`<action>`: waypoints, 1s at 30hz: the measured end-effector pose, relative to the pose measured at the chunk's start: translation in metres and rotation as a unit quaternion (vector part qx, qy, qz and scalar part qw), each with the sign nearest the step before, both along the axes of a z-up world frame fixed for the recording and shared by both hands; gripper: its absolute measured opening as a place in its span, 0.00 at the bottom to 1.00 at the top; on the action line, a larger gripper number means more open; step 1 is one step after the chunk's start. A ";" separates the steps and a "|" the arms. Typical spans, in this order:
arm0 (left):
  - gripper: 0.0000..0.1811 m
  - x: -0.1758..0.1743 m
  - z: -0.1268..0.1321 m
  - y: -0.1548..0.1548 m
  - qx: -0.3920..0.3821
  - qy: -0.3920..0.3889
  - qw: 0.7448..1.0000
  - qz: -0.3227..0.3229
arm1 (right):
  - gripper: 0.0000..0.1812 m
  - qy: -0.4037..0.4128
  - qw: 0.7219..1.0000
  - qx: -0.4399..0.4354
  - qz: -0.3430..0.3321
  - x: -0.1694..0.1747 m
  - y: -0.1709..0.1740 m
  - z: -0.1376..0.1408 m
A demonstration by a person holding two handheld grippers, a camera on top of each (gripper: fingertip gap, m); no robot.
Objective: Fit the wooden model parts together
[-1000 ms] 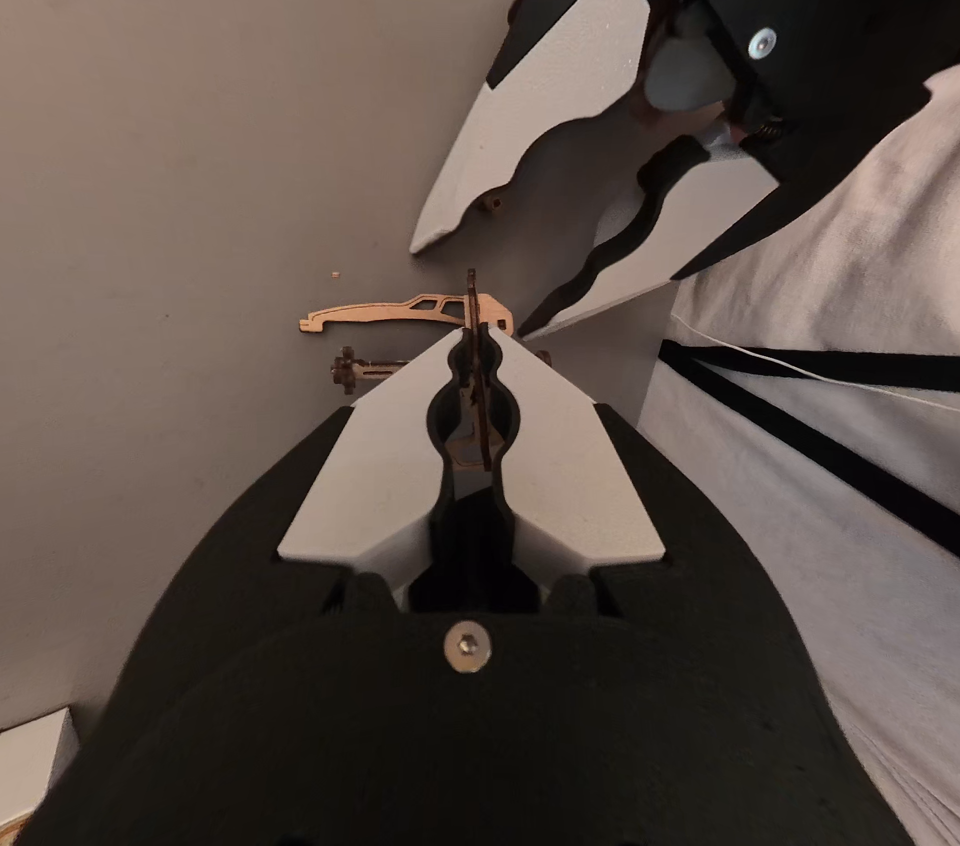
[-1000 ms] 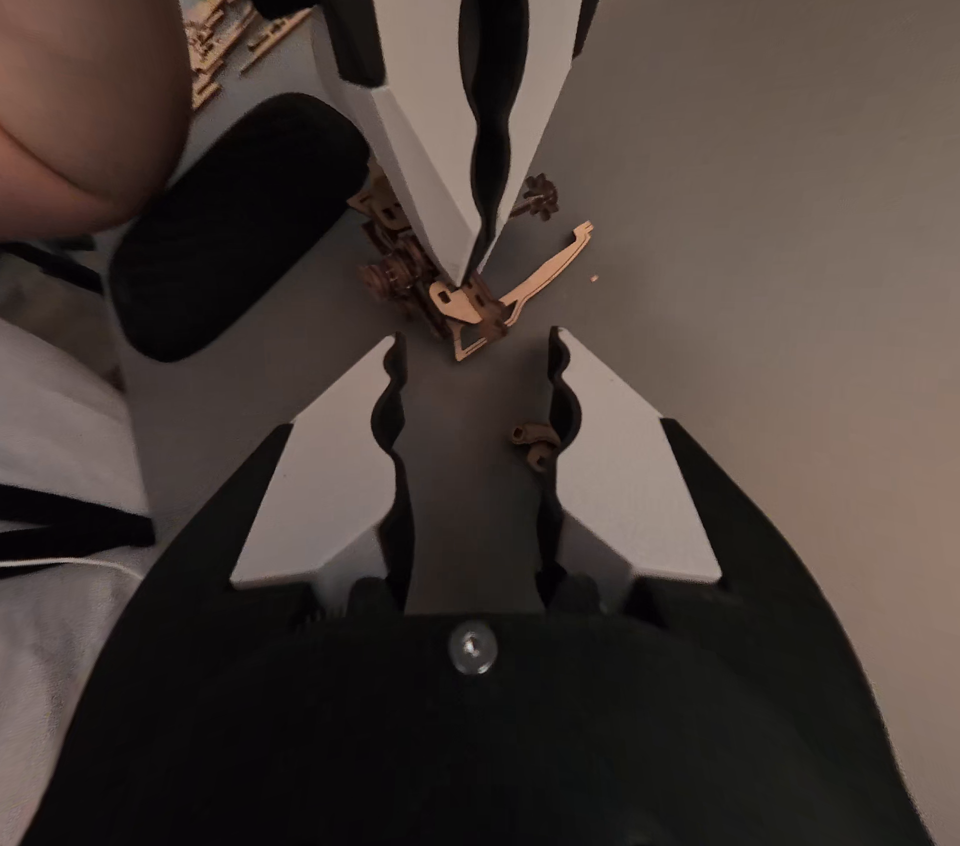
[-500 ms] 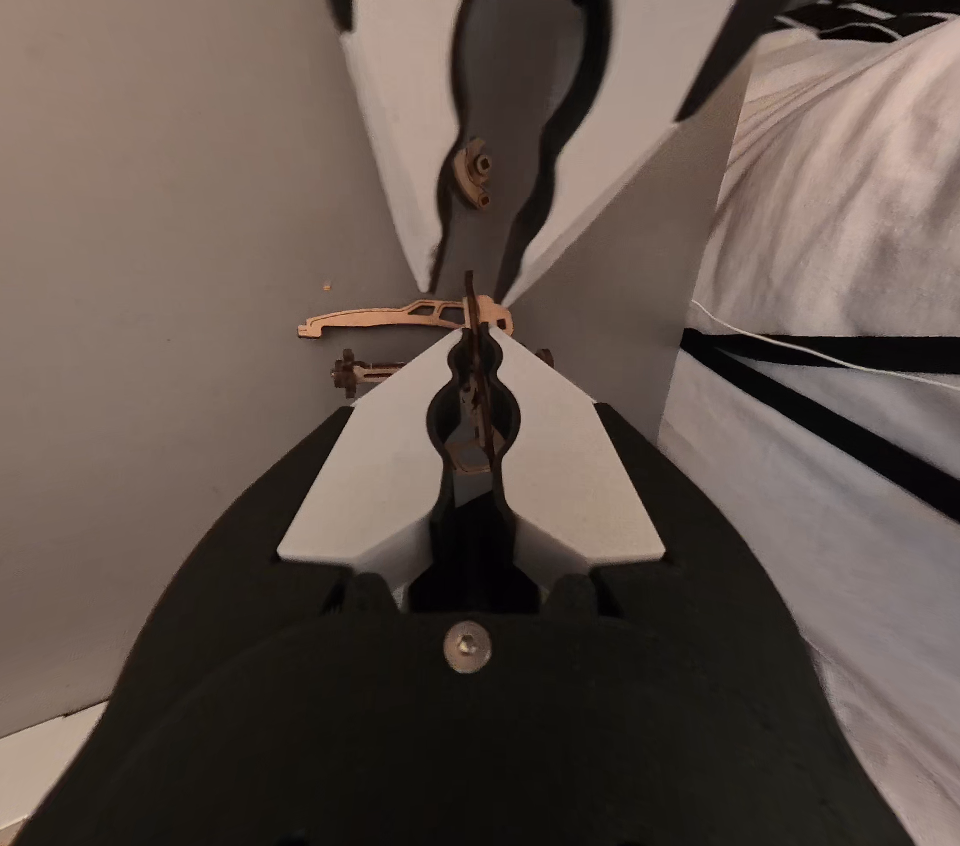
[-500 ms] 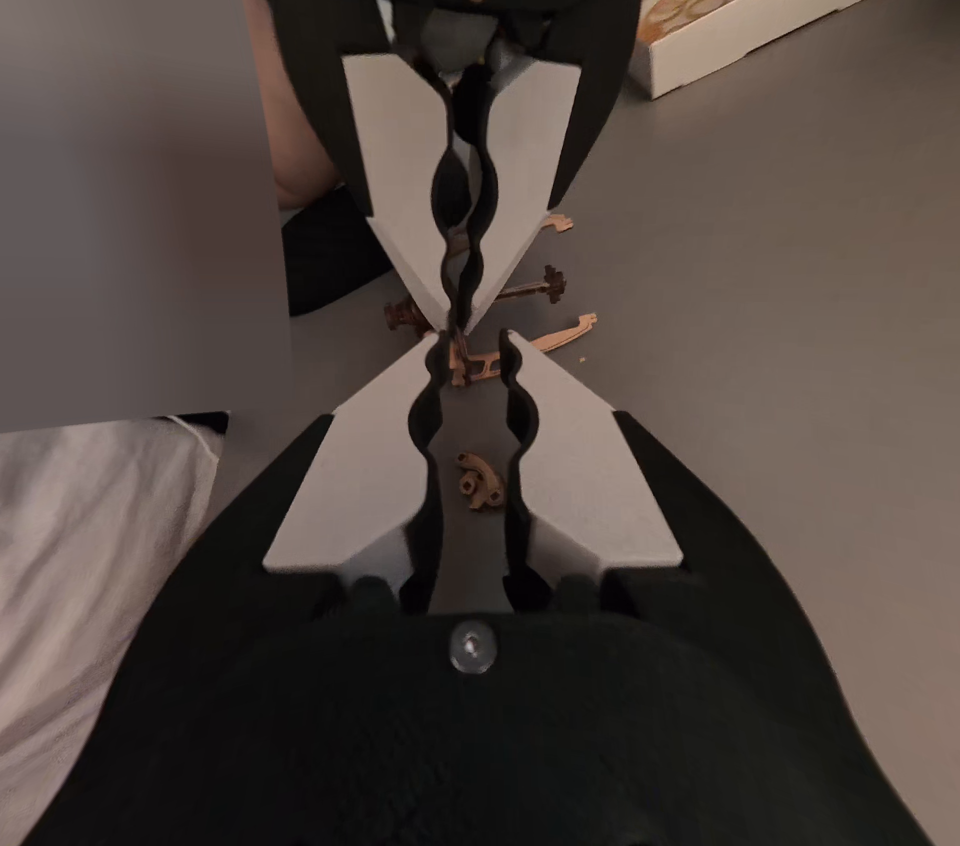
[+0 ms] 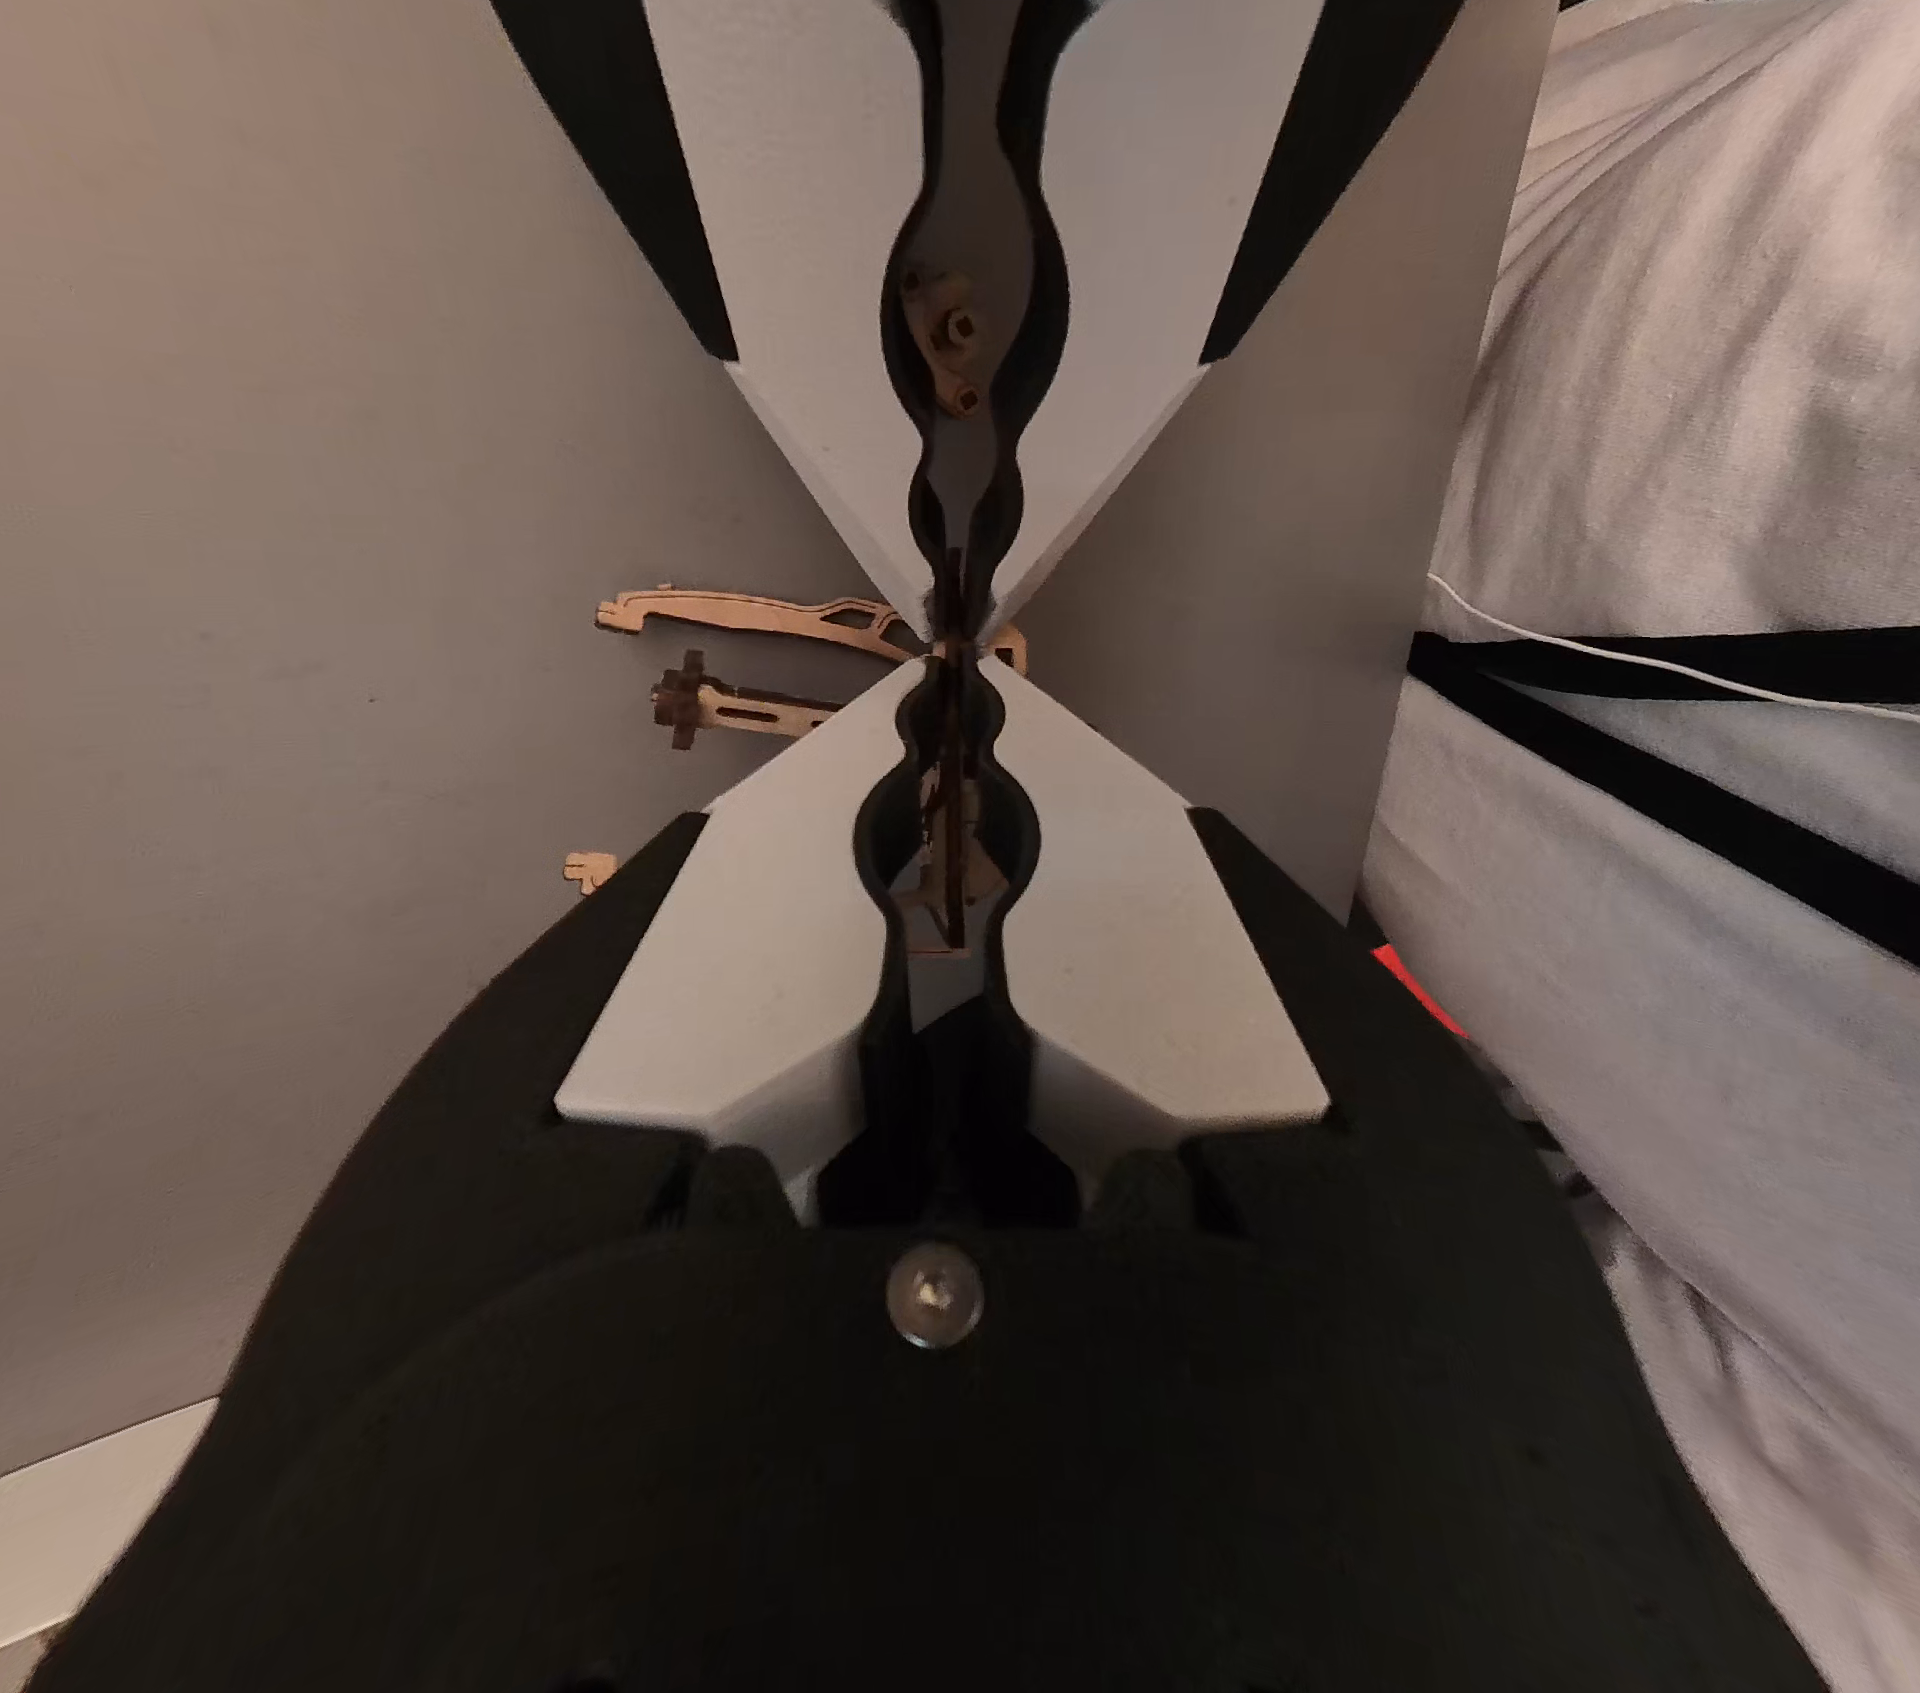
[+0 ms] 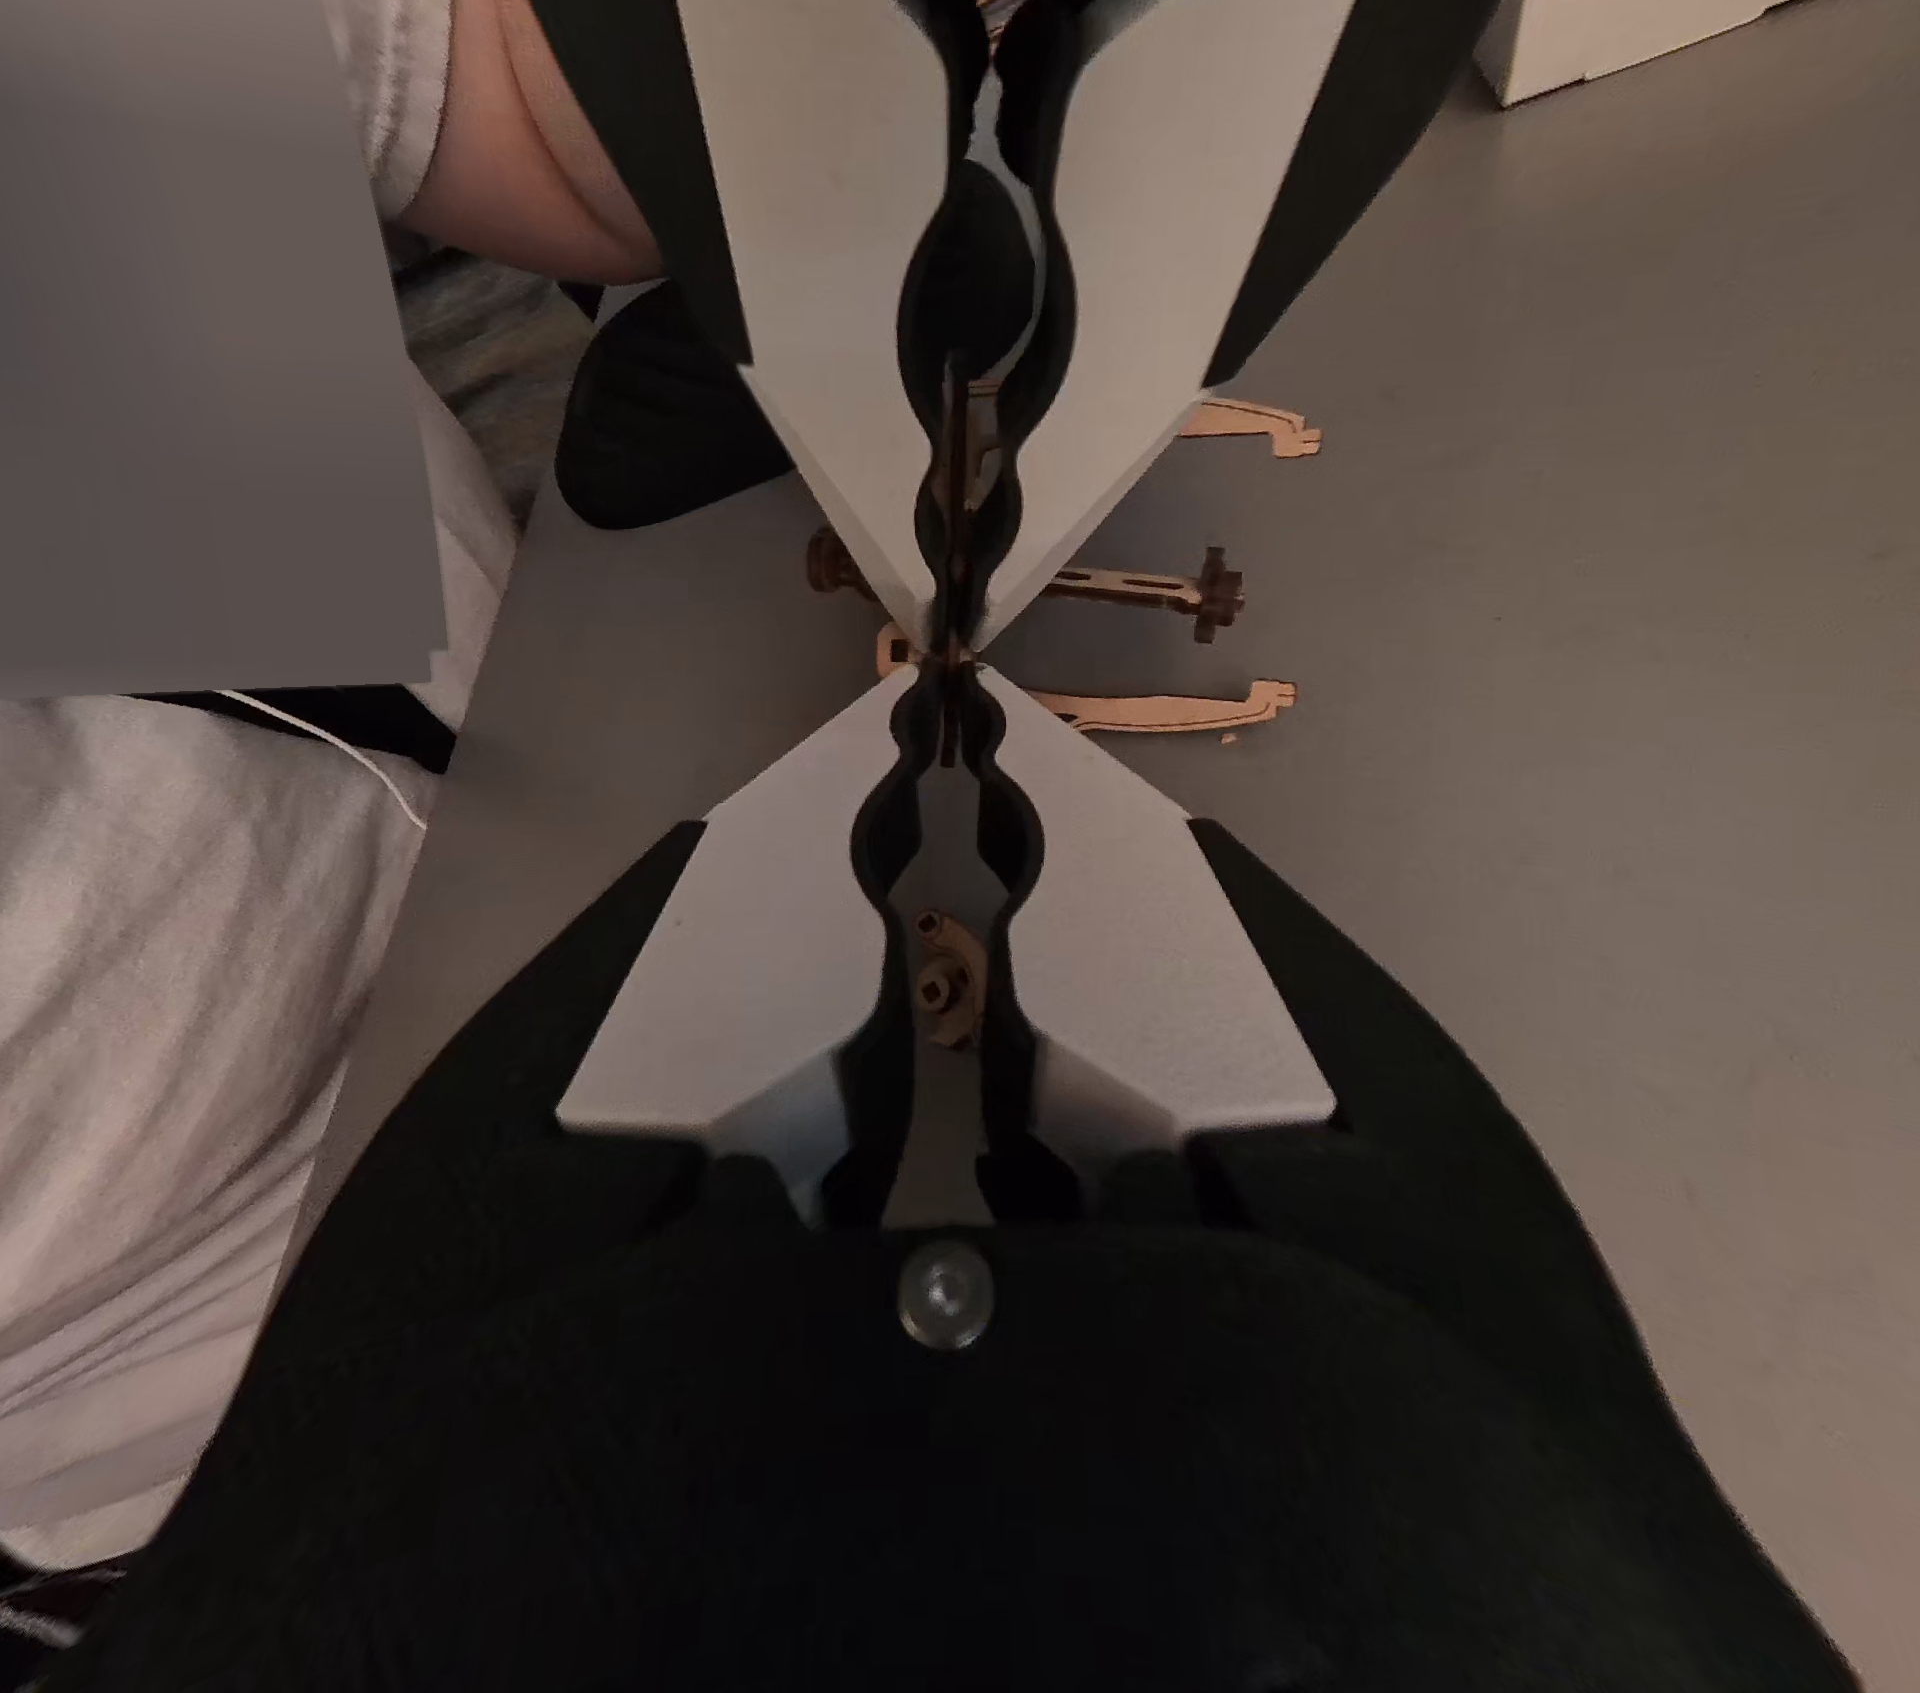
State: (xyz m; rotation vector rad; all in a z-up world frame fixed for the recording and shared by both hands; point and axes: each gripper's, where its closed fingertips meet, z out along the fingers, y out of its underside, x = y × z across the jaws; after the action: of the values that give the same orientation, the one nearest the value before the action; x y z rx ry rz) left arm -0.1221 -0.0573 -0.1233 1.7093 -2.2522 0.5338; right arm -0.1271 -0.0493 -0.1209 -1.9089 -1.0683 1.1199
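Note:
My left gripper [image 5: 948,669] is shut on a thin flat wooden piece [image 5: 943,822] held edge-on above the grey table. My right gripper [image 6: 948,685] faces it tip to tip, and its tips are closed on the near end of the same wooden piece [image 6: 950,459]. In the left wrist view the right gripper [image 5: 951,604] comes down from the top. In the right wrist view the left gripper [image 6: 948,625] comes down from the top. A small curved wooden part [image 6: 945,983] lies on the table under the right gripper and also shows in the left wrist view [image 5: 951,339].
On the table under the grippers lie a long flat wooden strip [image 6: 1164,708], a wooden axle with a gear [image 6: 1143,589] and another strip [image 6: 1257,430]. A white box [image 6: 1662,2] stands at the back right. A person's white striped clothing [image 5: 1662,500] borders the table. Left and right tips are no more than a few centimetres apart.
My right gripper has swung round to face the left one, moved in and closed its tips on the piece's free end. The left gripper has kept its hold and barely moved.

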 end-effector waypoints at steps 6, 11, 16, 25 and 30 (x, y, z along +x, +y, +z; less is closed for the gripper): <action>0.09 0.008 0.010 0.009 0.003 -0.042 0.999 0.033 | 0.01 -0.011 0.999 0.024 -0.020 0.000 0.004 0.001; 0.15 0.018 0.054 0.036 -0.044 -0.144 0.974 0.167 | 0.01 -0.015 0.999 0.032 -0.024 0.000 0.005 0.002; 0.37 -0.007 0.049 0.069 -0.037 -0.178 0.932 0.313 | 0.01 -0.017 0.999 0.038 -0.027 0.001 0.005 0.002; 0.58 -0.035 0.021 0.050 -0.142 -0.220 0.841 0.474 | 0.01 -0.025 0.998 0.052 -0.031 0.001 0.006 0.002; 0.55 -0.031 0.013 0.040 -0.184 -0.229 0.811 0.506 | 0.01 -0.039 0.996 0.078 -0.036 0.002 0.006 0.003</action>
State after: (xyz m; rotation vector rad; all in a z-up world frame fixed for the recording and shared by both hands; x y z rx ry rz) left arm -0.1527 -0.0174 -0.1107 2.6177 -1.0674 1.6081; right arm -0.1253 -0.0428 -0.1180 -1.8643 -1.0881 0.9016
